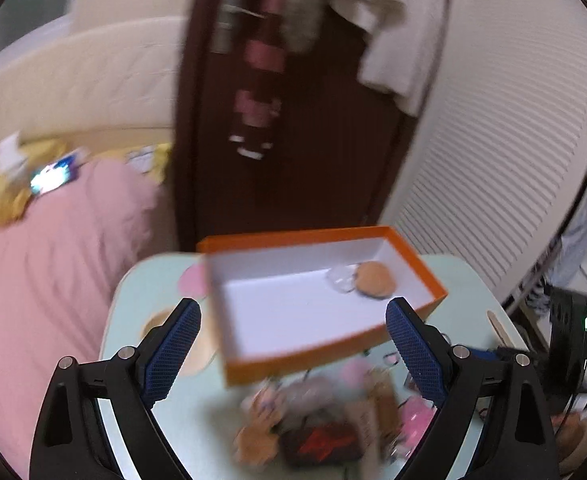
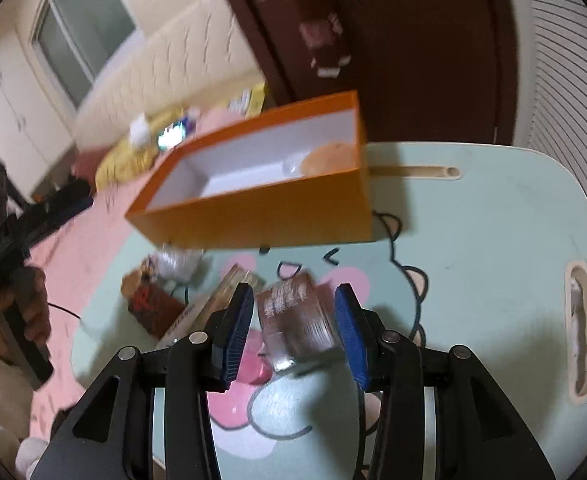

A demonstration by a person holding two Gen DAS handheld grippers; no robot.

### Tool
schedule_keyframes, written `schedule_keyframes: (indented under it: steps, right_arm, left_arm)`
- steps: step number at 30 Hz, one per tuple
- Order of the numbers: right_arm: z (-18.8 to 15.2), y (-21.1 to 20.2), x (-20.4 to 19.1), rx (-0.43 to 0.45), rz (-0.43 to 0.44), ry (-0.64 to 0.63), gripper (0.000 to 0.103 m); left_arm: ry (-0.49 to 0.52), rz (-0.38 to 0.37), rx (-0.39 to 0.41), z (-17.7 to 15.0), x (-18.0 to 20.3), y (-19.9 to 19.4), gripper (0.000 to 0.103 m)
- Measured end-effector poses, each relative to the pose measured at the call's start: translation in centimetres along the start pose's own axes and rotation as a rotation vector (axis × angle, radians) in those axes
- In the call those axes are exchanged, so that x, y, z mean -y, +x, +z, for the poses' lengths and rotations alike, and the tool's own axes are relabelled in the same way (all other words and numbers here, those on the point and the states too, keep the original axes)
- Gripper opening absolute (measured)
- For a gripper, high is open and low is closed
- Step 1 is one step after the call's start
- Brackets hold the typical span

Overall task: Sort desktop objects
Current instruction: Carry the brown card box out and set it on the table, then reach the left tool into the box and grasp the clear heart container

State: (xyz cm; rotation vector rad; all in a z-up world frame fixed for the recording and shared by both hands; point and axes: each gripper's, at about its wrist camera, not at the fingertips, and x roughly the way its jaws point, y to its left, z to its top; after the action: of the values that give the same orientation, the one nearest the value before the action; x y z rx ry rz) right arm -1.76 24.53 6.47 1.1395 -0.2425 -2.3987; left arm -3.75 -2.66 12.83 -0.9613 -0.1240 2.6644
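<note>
A brown packet [image 2: 293, 316] is seen between the spread fingers of the right gripper [image 2: 295, 332]; whether it is gripped cannot be told. The left gripper [image 1: 293, 344] is held wide open with nothing in it. Beyond, an orange box [image 2: 253, 216] containing a round biscuit [image 1: 374, 279] is seen on the table [image 2: 493, 240].
</note>
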Motion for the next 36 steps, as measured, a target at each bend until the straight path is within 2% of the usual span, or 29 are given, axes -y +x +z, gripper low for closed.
schedule_keyframes:
  steps: [4,6,8,9,12,16,20,23,28,31,34,36]
  right_arm:
    - [-1.0,-0.7,0.7,0.09,0.023,0.06,0.044]
    - [-2.0,-1.6,0.8,0.129,0.023,0.067,0.044]
    - [-1.9,-1.1,0.7,0.133,0.038,0.063,0.044]
    - [-2.0,-1.2,0.8,0.13,0.057,0.069,0.044]
    - [-1.8,-1.0,1.2,0.118,0.096,0.108,0.044]
    - [-1.8,-0.7,2.0,0.098,0.15,0.174,0.044]
    - [-1.8,-0.8,2.5,0.083,0.188,0.22,0.044]
    - [-2.0,-0.8,2.7,0.07,0.214,0.243,0.045]
    - [-2.0,-1.0,2.3,0.067,0.233,0.237,0.045]
    - [-2.1,-1.1,2.2,0.07,0.234,0.236,0.045]
    - [-2.2,-1.0,2.3,0.065,0.238,0.249,0.045]
    - [-2.2,-0.9,2.4,0.061,0.241,0.257,0.045]
  left_arm:
    - [-0.013,-0.059,-0.188,3.5,1.8,5.8,0.08]
    - [-0.055,-0.053,-0.306,4.3,1.9,9.6,0.077]
    - [-0.093,-0.032,-0.382,4.6,1.8,12.4,0.076]
    - [-0.122,-0.024,-0.415,4.6,1.7,13.6,0.071]
    - [-0.241,-0.045,-0.498,4.4,1.5,16.6,0.066]
    - [-0.259,0.04,-0.512,4.0,2.0,18.4,0.063]
    - [-0.343,0.051,-0.538,3.3,1.5,19.4,0.062]
    - [-0.352,0.1,-0.512,3.2,1.6,19.4,0.062]
    - [-0.26,0.162,-0.497,2.9,3.1,19.4,0.062]
    - [-0.203,0.213,-0.512,2.7,3.3,19.0,0.058]
    - [-0.206,0.237,-0.528,2.8,2.0,18.3,0.057]
    - [-0.247,0.21,-0.512,2.9,1.3,17.6,0.057]
